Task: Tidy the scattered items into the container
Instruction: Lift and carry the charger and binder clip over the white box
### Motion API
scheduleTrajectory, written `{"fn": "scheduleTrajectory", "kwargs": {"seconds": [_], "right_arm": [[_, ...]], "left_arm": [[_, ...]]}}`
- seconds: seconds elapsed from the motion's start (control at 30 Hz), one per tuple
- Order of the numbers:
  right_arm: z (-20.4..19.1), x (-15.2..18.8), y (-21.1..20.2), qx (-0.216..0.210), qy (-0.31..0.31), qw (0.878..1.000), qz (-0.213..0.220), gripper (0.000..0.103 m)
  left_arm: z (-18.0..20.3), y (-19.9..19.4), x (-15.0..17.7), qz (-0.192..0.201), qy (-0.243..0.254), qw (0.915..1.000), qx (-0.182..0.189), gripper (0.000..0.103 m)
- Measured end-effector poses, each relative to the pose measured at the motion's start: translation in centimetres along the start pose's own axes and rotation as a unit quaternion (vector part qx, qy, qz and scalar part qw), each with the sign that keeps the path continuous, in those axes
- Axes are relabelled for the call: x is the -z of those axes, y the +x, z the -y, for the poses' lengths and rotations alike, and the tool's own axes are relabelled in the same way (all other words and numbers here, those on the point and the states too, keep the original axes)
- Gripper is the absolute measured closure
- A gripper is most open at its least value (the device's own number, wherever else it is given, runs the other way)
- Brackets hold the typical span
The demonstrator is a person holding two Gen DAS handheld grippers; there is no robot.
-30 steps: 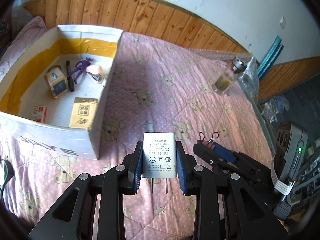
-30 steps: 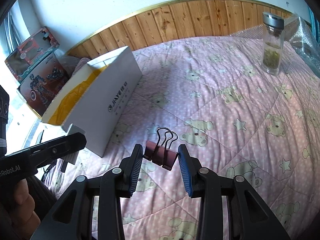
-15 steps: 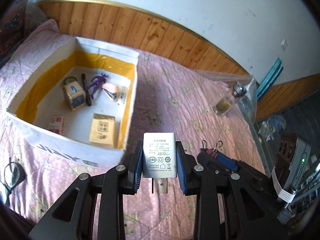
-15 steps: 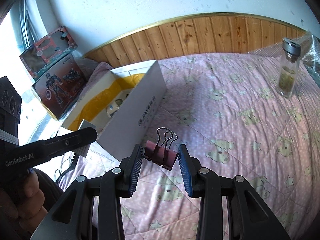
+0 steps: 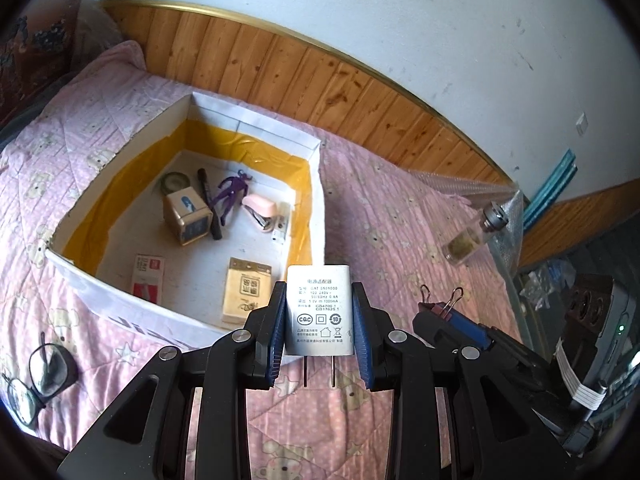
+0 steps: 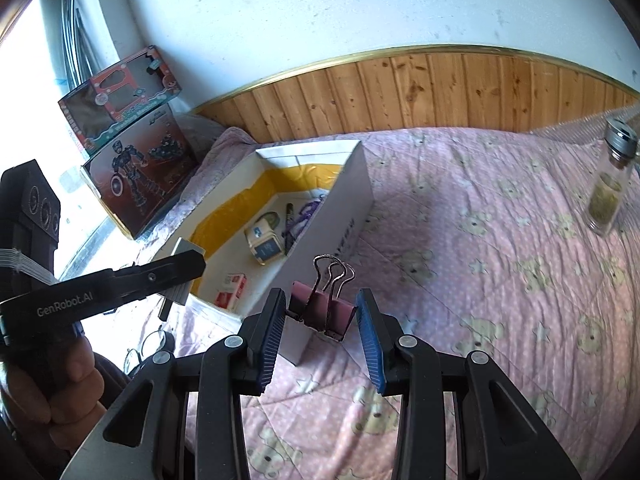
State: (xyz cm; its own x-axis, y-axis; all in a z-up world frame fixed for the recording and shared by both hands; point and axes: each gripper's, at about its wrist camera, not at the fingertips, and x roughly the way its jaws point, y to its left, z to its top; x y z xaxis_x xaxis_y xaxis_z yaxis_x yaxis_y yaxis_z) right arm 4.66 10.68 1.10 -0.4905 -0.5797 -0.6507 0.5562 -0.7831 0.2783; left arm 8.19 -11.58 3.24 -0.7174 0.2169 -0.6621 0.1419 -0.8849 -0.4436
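My left gripper (image 5: 319, 340) is shut on a white power adapter (image 5: 318, 309), prongs down, held in the air near the front right corner of the white box (image 5: 316, 160). The box has yellow inner walls and holds several small items. My right gripper (image 6: 322, 330) is shut on a pink binder clip (image 6: 326, 310), wire handles up, held above the bed beside the box (image 6: 356, 196). The right gripper also shows in the left wrist view (image 5: 448, 318), the left gripper in the right wrist view (image 6: 176, 270).
The pink bear-print quilt (image 5: 400, 224) covers the bed. A glass jar with a metal lid (image 5: 472, 236) stands at the right; it also shows in the right wrist view (image 6: 608, 184). Glasses (image 5: 36, 376) lie at the front left. Toy boxes (image 6: 132, 160) lean by the window.
Both grippers have risen and moved toward the box with their items held. The box interior has come more into view in both cameras.
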Motion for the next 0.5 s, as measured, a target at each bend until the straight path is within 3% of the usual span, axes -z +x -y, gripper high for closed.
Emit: {"fn": "scheduleTrajectory", "kwargs": {"seconds": [0.5], "right_arm": [[-1.7,-3.4,2.6,-0.006,-0.030,1.000,-0.005,0.065]], "left_arm": [[-2.8,0.7,-3.2,0.006,0.005,0.9999,-0.016,0.072]]}}
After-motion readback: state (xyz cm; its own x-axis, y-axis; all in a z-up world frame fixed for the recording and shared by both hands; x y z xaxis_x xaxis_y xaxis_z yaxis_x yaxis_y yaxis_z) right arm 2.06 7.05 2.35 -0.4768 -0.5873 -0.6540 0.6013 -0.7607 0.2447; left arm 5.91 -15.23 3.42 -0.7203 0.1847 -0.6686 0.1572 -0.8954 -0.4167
